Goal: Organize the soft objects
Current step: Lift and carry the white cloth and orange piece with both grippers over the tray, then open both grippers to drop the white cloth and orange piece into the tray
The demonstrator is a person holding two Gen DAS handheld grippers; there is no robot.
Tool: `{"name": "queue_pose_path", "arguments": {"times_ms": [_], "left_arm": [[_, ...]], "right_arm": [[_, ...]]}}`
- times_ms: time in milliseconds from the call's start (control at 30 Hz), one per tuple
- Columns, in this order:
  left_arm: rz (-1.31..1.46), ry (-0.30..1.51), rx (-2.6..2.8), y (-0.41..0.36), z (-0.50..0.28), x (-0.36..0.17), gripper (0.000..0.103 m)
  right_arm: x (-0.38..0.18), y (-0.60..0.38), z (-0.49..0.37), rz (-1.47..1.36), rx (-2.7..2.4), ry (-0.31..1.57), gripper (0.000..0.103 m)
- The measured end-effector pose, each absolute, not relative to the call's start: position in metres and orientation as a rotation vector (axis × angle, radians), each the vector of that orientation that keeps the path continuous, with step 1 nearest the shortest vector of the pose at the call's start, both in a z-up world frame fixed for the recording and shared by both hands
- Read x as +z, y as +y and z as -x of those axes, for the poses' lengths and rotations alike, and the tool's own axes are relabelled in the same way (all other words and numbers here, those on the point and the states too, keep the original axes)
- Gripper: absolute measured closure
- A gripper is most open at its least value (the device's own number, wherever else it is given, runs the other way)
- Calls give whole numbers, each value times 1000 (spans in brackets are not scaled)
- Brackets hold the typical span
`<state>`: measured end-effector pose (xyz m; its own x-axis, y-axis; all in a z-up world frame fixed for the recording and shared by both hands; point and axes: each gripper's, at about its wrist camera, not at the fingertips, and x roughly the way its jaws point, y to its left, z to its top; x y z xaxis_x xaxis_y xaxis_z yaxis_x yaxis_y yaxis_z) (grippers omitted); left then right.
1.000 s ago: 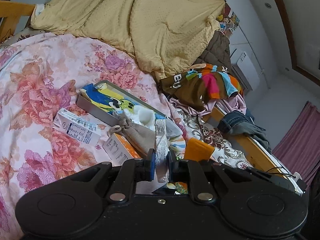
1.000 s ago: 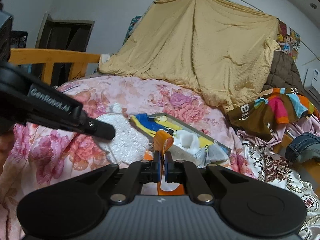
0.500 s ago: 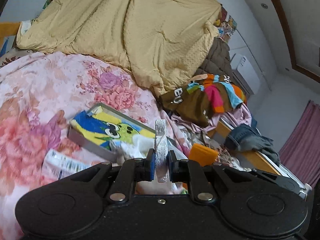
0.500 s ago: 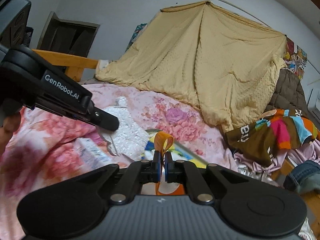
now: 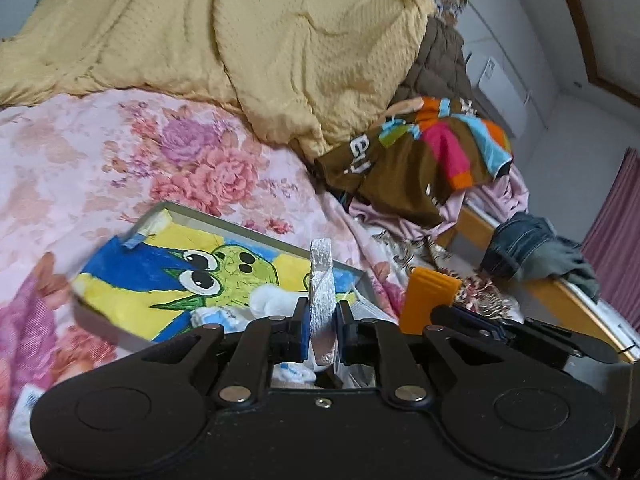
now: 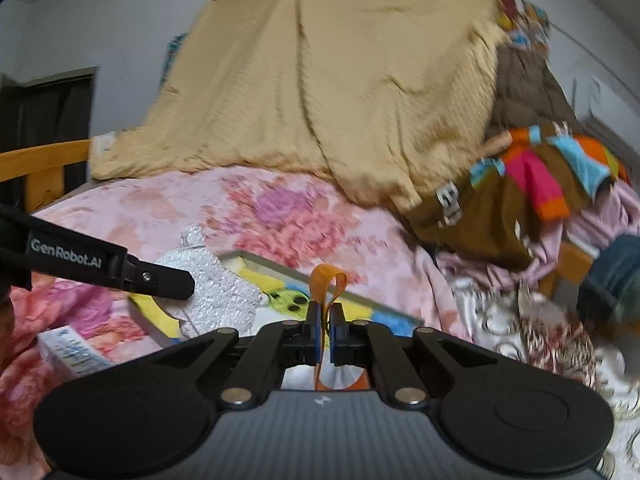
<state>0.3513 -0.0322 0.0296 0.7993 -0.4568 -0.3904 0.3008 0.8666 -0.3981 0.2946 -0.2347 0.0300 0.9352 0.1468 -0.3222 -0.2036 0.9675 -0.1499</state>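
My left gripper (image 5: 323, 326) is shut on a white textured foam piece (image 5: 321, 280), held edge-on above the bed. In the right wrist view the same white piece (image 6: 214, 296) hangs from the left gripper (image 6: 176, 280) as a flat, bumpy shape. My right gripper (image 6: 325, 332) is shut on the thin orange loop of an orange bag (image 6: 328, 280); the bag's body shows in the left wrist view (image 5: 428, 294). Both are held over a shallow box with a cartoon picture (image 5: 172, 272) holding small white soft items (image 5: 268, 300).
A floral pink bedspread (image 5: 120, 160) covers the bed. A yellow quilt (image 5: 240, 40) is piled at the back. Colourful clothes (image 5: 432, 152) and jeans (image 5: 528, 244) lie at the right by the wooden bed rail (image 5: 560, 296). A white carton (image 6: 72, 350) lies at the left.
Both grippers have risen and swung right while keeping their grips. The cartoon box now sits lower left in view, and the brown pouch and small cartons have dropped out of the left view.
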Motion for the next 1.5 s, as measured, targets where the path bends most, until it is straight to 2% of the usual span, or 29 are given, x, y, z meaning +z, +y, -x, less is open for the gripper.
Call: {"name": "queue_pose_path", "arguments": {"times_ms": [300,733,833,933,1000,1100,1200,1233,1300,1367,1500], "left_arm": [[393,555,-365,-60,-406,6,89],[456,666,-282,-51,-424,-31,85],[459,685,-264,-48,-424,-31,83],[450,702,-247,-45,-422,-31,81],[450,702,-242,-44,-420,-29,80],[431,700,-232,-43,-415,-26,69],[403,694,-199,-44,-410,-21,51],[397,691,-187,-43,-408,-19,45],[390,687,-177,-41,-405,-15,42],[382,682,-160,-38,-400,-10,36],[366,648,-127,-27,-383,5,29]], "right_arm": [[14,-266,-332,86,146,355,99],[-3,-258,-349,83,180,438,98],[-7,-261,-351,60,193,469,92],[-10,-263,-352,39,212,484,79],[-10,-263,-352,33,224,488,76],[-11,-263,-351,25,240,494,75],[-11,-263,-351,15,256,495,69],[-11,-264,-351,8,266,495,64],[-11,-263,-350,7,275,493,58],[-10,-263,-349,4,281,487,51],[-8,-266,-345,-23,287,482,43]]}}
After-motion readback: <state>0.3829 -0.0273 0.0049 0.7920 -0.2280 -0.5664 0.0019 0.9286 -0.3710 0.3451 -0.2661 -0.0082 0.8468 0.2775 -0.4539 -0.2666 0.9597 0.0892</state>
